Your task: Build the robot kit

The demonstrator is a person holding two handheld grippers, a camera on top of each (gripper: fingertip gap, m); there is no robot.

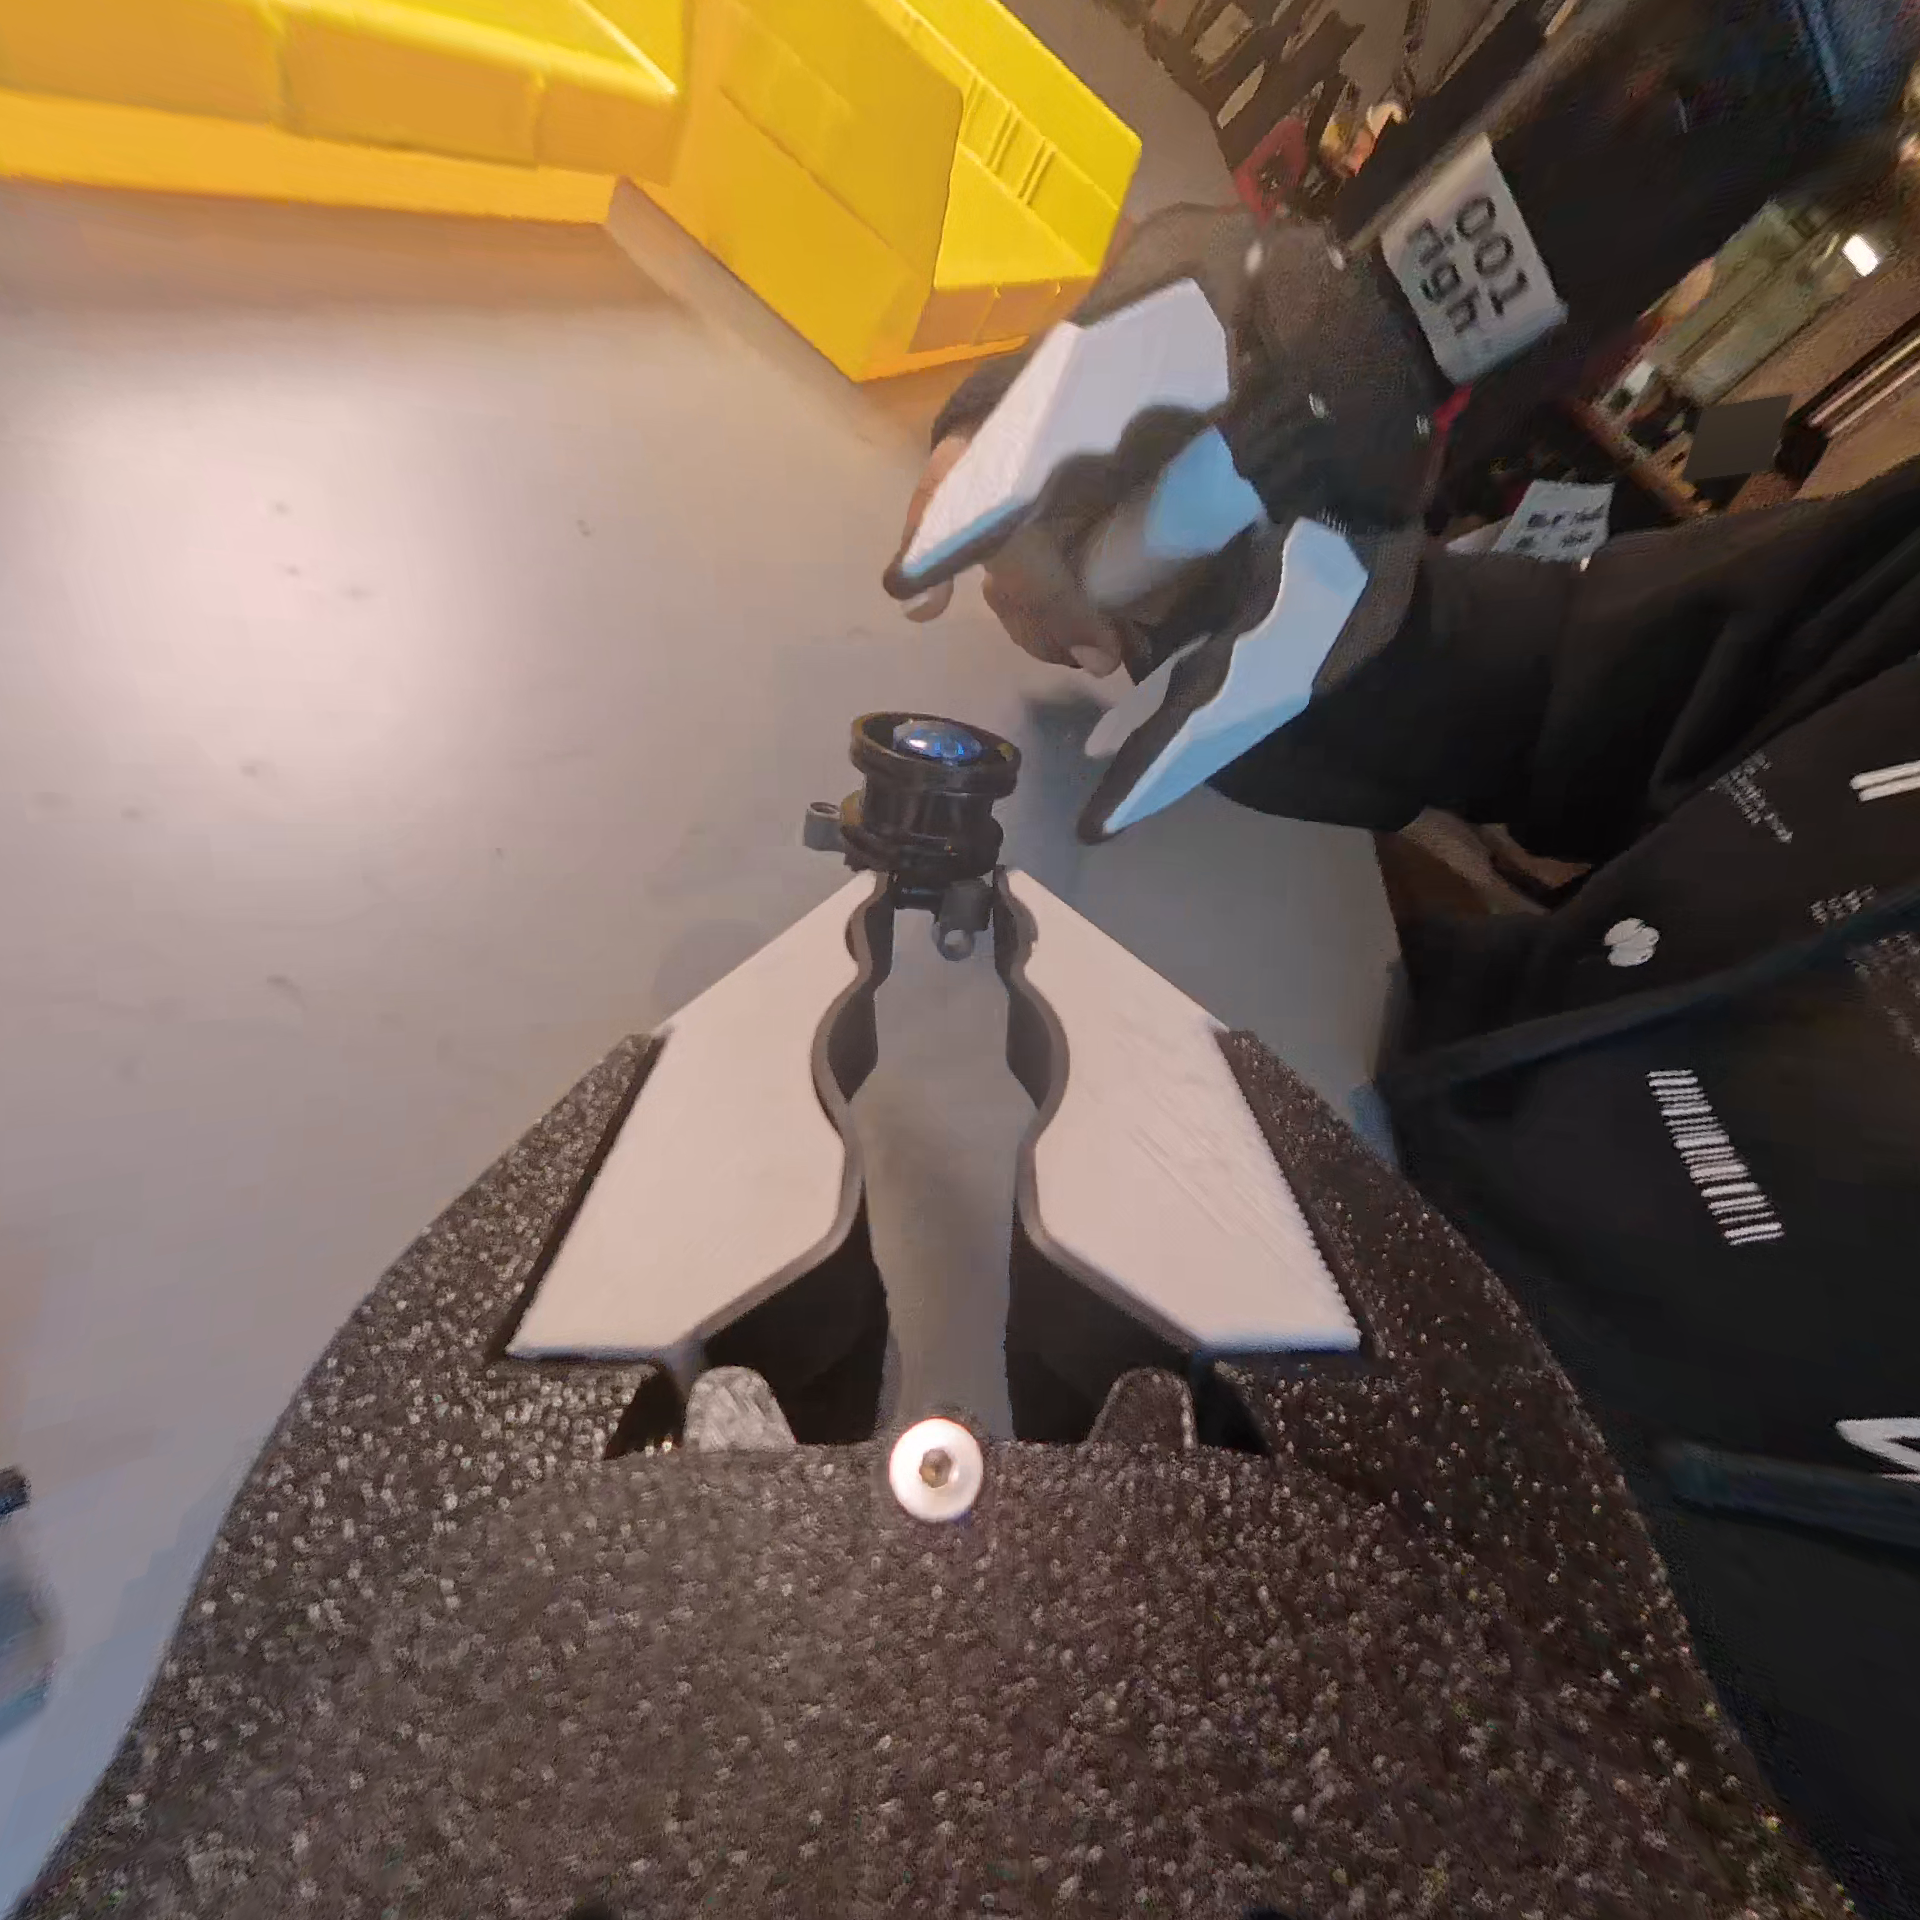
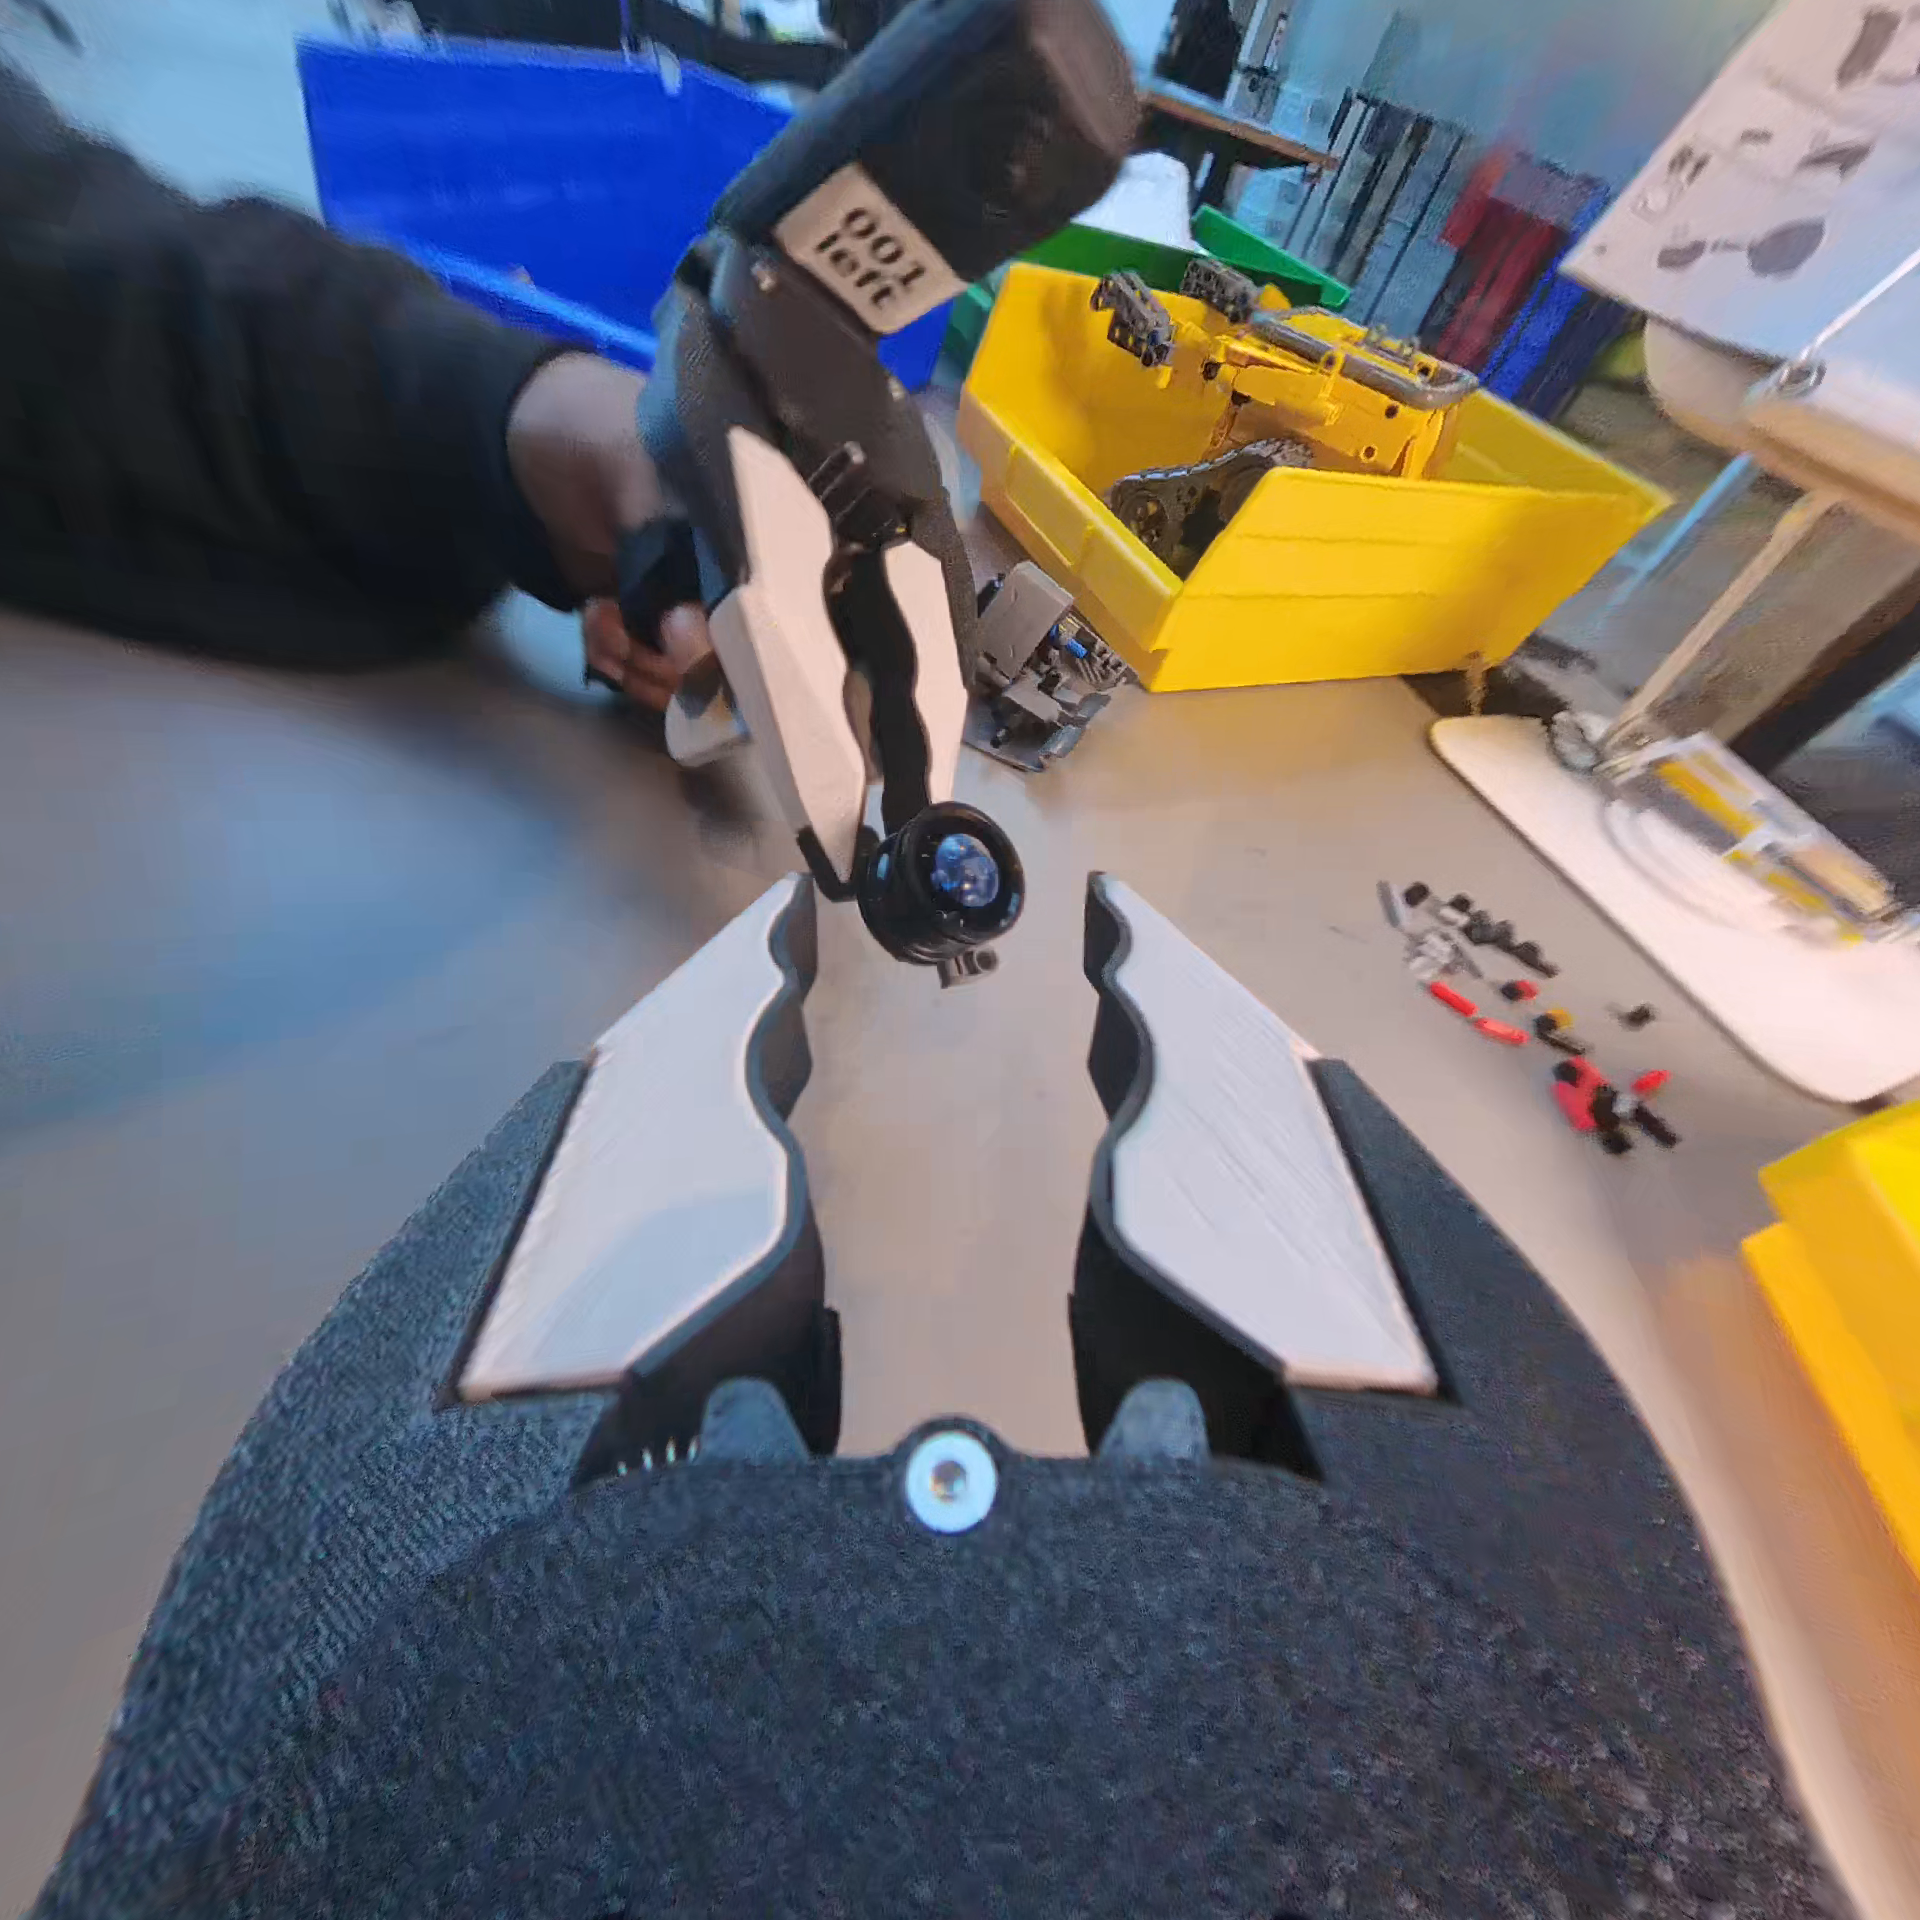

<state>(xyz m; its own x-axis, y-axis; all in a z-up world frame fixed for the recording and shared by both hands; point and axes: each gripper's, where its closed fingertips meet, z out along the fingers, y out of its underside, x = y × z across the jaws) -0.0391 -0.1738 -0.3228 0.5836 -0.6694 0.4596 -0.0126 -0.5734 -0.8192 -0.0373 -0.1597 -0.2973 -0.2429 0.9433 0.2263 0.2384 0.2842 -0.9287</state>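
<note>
My left gripper (image 1: 940,883) is shut on a small black wheel part (image 1: 930,795) with a blue centre and holds it above the grey table (image 1: 364,675). The same part (image 2: 940,883) shows in the right wrist view, held at the tips of the left gripper (image 2: 883,831). My right gripper (image 2: 945,894) is open and empty, its tips just below and to either side of the wheel part, not touching it. In the left wrist view the right gripper (image 1: 997,696) hangs open just beyond and to the right of the part.
A yellow bin (image 2: 1299,582) holding a yellow tracked toy model (image 2: 1299,405) stands at the back right, with a grey brick assembly (image 2: 1039,665) beside it. Several small loose pieces (image 2: 1527,1018) lie on the table at right. More yellow bins (image 1: 831,177), a blue crate (image 2: 520,166) and a white base plate (image 2: 1662,904) stand around. Only a small space, under 4 cm, lies between the two pairs of fingers.
</note>
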